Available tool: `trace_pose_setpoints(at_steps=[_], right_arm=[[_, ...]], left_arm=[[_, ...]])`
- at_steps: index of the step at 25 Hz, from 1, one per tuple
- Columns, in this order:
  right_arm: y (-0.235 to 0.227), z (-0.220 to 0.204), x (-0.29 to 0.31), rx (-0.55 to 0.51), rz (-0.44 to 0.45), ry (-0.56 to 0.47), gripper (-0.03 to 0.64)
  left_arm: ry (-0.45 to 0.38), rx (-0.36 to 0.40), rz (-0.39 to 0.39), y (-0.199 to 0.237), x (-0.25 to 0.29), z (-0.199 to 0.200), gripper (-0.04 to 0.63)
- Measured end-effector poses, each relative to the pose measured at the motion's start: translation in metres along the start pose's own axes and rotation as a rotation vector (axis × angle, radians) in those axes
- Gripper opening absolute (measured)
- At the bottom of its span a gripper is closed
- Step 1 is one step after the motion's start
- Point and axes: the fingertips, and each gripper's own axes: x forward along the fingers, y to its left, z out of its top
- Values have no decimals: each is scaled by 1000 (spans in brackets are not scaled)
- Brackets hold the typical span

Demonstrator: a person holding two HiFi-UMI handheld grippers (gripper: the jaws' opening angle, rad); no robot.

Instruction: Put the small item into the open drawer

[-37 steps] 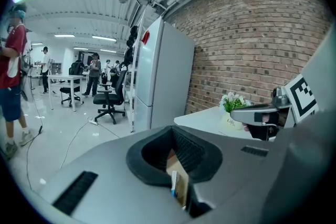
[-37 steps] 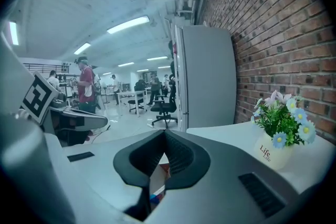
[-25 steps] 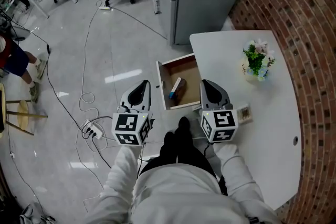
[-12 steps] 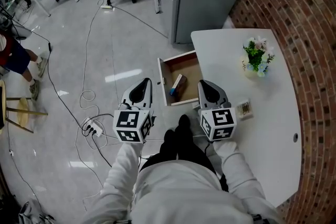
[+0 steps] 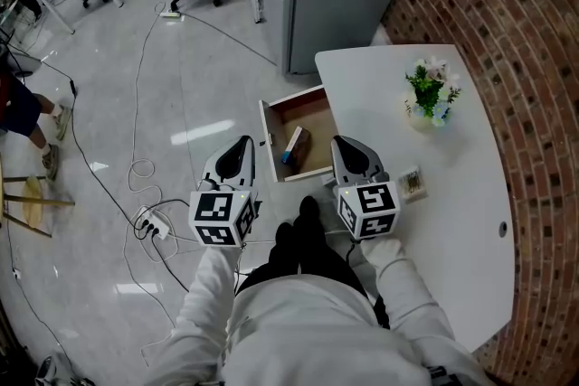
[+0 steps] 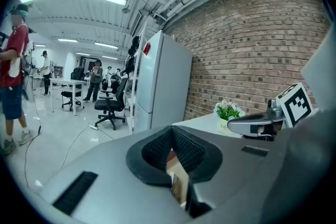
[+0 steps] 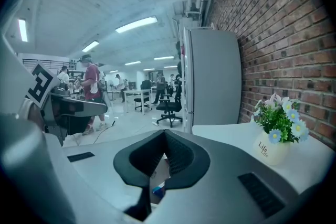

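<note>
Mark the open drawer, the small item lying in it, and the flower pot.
open drawer (image 5: 313,116): head view, bare wooden floor.
small item (image 5: 293,143): head view, its middle.
flower pot (image 5: 425,89): head view, green leaves.

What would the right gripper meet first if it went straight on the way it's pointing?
Most likely the open drawer: the right gripper tilts slightly down over its right-hand wall, and its own view shows the small item inside, just below the shut jaws. Depth is unclear.
</note>
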Motion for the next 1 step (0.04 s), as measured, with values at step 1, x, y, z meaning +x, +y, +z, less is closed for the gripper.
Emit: trace_pose_setpoints(at_steps=[1], right_arm=[[-1,1,1,2,-1,-4,26]], left_arm=[[-2,0,0,0,1,0,17]])
